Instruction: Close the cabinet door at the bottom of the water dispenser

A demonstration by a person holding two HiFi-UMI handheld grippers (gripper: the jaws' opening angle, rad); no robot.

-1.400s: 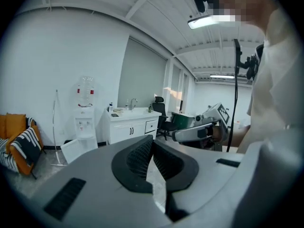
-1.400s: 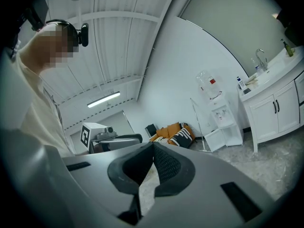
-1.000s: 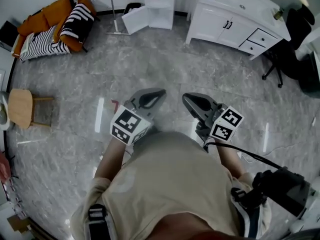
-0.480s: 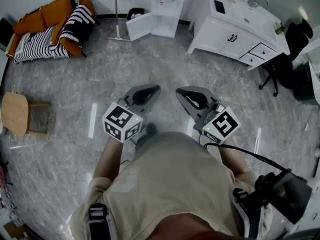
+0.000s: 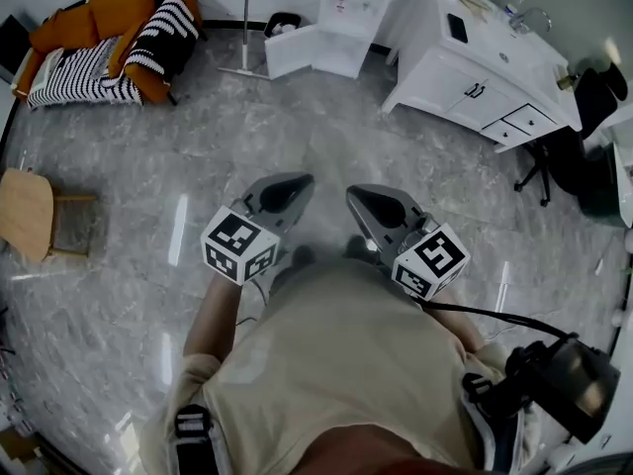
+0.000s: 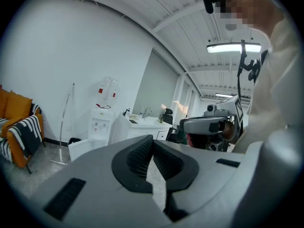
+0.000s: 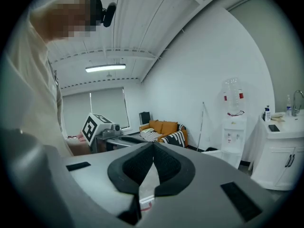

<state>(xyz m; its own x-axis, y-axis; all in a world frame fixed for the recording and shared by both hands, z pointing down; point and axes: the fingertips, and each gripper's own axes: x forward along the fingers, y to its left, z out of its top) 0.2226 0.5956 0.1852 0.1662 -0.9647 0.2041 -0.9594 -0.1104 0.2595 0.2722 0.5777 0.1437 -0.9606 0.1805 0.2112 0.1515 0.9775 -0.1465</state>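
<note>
head view, entry: both grippers shut and empty, cabinet door open across the room

item 1, left gripper: jaws pressed together, nothing between the ribbed pads. i carry it low and nearly level before my body, aimed at the far wall. closed suits the job, i judge, since it calls for a push, not a grasp.

item 2, right gripper: likewise closed tip to tip and empty. it is held just beside the left one and points the same way.

item 3, tall white plastic water dispenser: against the far wall, well apart from both grippers. it stands between a white vanity cabinet with a sink and a long-handled flat mop that leans on the wall. a clear upturned bottle sits on top.

item 4, flat white cabinet door: at the dispenser's foot, swung out wide toward the mop side. the closing is not yet begun.

item 5, grey marbled tile floor: bare between me and the door, so nothing bars the approach.

item 6, orange sofa with black-and-white striped throws, round wooden stool, black office chair: off to the sides, no part in the task.

judgement: approach stage. the next need is to reach the door's free edge and press it home with a shut jaw tip.
</note>
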